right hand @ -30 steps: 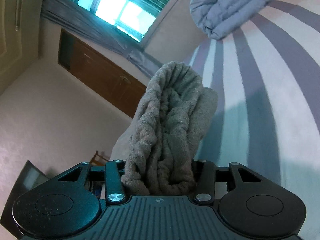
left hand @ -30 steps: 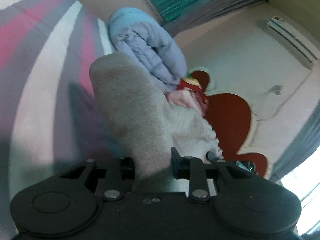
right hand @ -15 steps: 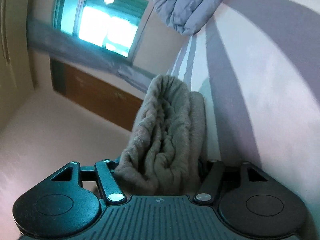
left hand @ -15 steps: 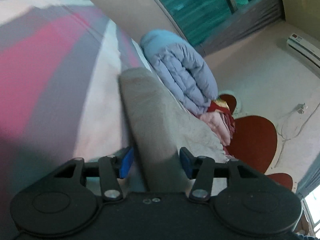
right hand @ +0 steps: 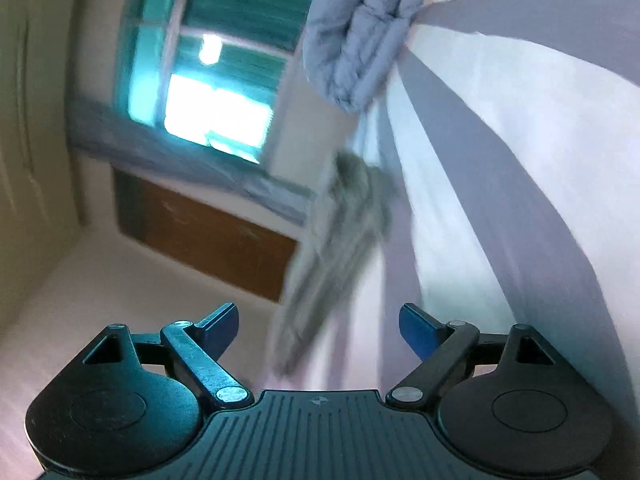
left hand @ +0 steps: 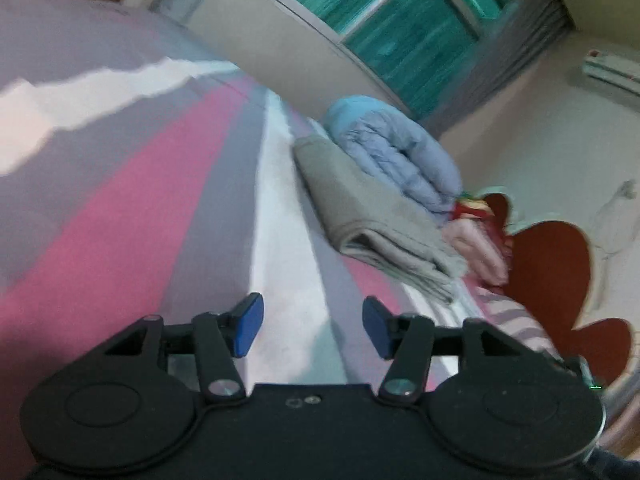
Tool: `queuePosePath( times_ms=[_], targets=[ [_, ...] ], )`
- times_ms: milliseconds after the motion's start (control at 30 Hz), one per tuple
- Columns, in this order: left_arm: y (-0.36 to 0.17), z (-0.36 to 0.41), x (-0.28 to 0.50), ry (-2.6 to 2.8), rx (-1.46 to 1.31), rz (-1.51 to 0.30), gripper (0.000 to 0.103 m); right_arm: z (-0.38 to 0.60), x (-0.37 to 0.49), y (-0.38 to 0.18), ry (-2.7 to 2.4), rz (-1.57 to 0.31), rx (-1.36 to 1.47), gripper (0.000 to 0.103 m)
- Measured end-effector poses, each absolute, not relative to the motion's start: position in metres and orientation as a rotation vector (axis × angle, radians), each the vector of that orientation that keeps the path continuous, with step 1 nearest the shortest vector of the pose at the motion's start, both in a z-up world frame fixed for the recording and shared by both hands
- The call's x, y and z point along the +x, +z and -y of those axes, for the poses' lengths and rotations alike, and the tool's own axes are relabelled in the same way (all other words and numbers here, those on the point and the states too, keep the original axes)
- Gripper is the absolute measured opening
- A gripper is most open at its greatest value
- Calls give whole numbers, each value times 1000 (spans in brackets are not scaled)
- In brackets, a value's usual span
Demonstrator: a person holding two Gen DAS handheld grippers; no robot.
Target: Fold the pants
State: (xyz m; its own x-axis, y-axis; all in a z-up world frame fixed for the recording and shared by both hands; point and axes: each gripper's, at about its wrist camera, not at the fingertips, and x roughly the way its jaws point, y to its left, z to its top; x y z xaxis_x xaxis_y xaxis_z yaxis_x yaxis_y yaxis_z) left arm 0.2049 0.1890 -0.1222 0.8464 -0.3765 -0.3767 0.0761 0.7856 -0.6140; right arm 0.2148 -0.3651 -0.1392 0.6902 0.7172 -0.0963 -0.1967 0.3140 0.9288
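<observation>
The grey fleece pants (left hand: 372, 208) lie folded in a flat stack on the striped bed (left hand: 160, 208), just in front of a blue quilt. In the right wrist view the pants (right hand: 340, 248) appear blurred at the bed's edge. My left gripper (left hand: 312, 330) is open and empty, pulled back from the pants over the bed. My right gripper (right hand: 320, 330) is open and empty, a short way back from the pants.
A rolled pale-blue quilt (left hand: 396, 152) lies behind the pants, also in the right wrist view (right hand: 360, 28). Pink and red clothes (left hand: 480, 240) sit beside a dark red headboard (left hand: 552, 272). A window (right hand: 208, 92), curtains and a wooden cabinet (right hand: 208, 240) stand beyond the bed.
Both grippers opened and let go of the grey pants, then drew back. The pants now lie folded on the bed.
</observation>
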Motion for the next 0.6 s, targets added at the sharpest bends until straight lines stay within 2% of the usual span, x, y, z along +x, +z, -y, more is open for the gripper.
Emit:
queuePosePath(
  times_ms=[33, 67, 100, 133, 267, 400, 600],
  targets=[
    [-118, -188, 201, -225, -601, -518, 54, 362, 205, -128, 629, -611, 1004, 87],
    [-112, -182, 195, -190, -568, -527, 63, 358, 198, -118, 588, -661, 932, 93],
    [-107, -177, 190, -159, -546, -526, 85, 345, 196, -103, 559, -691, 869, 98],
    [-98, -173, 181, -127, -517, -513, 93, 339, 180, -95, 552, -684, 812, 103],
    [-65, -145, 132, -81, -423, -441, 97, 315, 114, -55, 496, -590, 604, 103],
    [-46, -104, 88, -46, -330, -344, 97, 267, 45, -27, 404, -415, 310, 103],
    [-20, -51, 38, -44, -191, -208, 97, 249, -14, -23, 301, -374, 260, 103]
  ],
)
